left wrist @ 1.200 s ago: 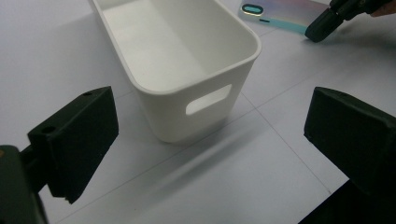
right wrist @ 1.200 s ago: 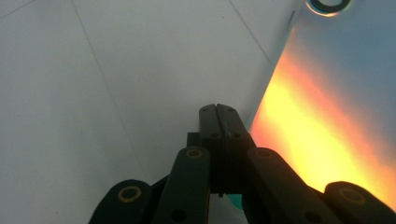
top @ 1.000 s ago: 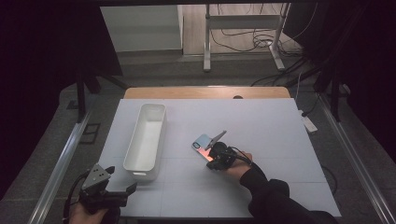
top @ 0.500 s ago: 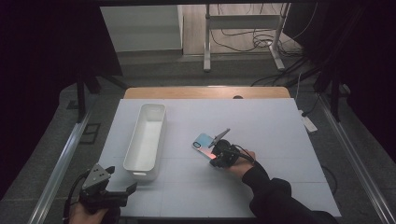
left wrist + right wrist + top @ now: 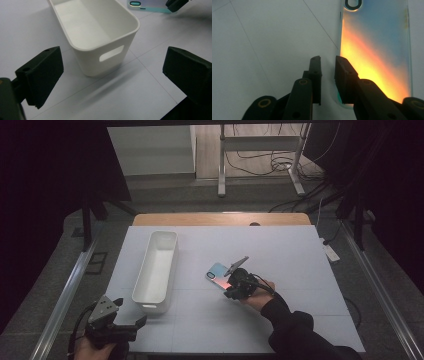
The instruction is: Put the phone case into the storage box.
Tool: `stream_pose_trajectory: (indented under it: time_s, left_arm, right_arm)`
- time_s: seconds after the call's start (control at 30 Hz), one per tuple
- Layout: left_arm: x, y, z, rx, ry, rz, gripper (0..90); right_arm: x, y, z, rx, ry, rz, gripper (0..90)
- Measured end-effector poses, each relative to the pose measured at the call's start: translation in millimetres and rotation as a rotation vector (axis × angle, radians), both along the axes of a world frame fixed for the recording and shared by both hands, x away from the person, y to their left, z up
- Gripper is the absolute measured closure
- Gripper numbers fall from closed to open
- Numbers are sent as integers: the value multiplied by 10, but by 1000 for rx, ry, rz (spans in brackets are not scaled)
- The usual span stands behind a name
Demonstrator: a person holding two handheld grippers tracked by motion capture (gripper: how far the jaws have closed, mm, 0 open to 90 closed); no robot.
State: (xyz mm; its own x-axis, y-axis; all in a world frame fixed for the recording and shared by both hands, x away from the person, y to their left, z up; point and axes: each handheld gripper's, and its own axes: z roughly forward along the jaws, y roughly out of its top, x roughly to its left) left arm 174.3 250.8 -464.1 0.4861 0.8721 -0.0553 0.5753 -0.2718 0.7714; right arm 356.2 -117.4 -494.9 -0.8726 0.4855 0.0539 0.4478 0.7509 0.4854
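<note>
A phone with a blue-to-orange back lies flat on the white table, right of the bin. My right gripper is at its near end. In the right gripper view the jaws have just been opening and stand a narrow gap apart. They straddle the long left edge of the phone, and the pads do not press on it. My left gripper rests at the table's near left corner. It is wide open and faces the end wall of the white bin.
The long white bin is empty and lies lengthwise left of centre. In the left gripper view, the phone's camera end and a jaw of the right gripper are beyond the bin. Floor cables and stands are beyond the far edge.
The right hand has edged slightly to the right at the phone's near end. The phone, the bin and the left gripper have not moved.
</note>
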Motion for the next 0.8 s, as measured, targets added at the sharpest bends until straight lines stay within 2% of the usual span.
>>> stream_pose_trajectory:
  time_s: [0.17,0.3,0.37,0.4,0.53,0.8]
  left_arm:
    - [2,-1,0,1,1,0,40]
    - [3,0,-1,1,2,0,40]
    - [4,-1,-1,2,2,0,40]
    - [4,-1,-1,2,2,0,41]
    - [6,-1,-2,2,1,1,41]
    - [6,-2,-2,2,2,1,41]
  right_arm:
    - [-10,10,18,7,0,10,675]
    - [-13,15,57,15,-24,11,612]
    - [-13,15,66,15,-32,6,593]
    - [-5,9,74,17,-40,1,543]
    - [8,2,81,14,-39,-10,500]
    - [69,-40,105,1,-40,-45,359]
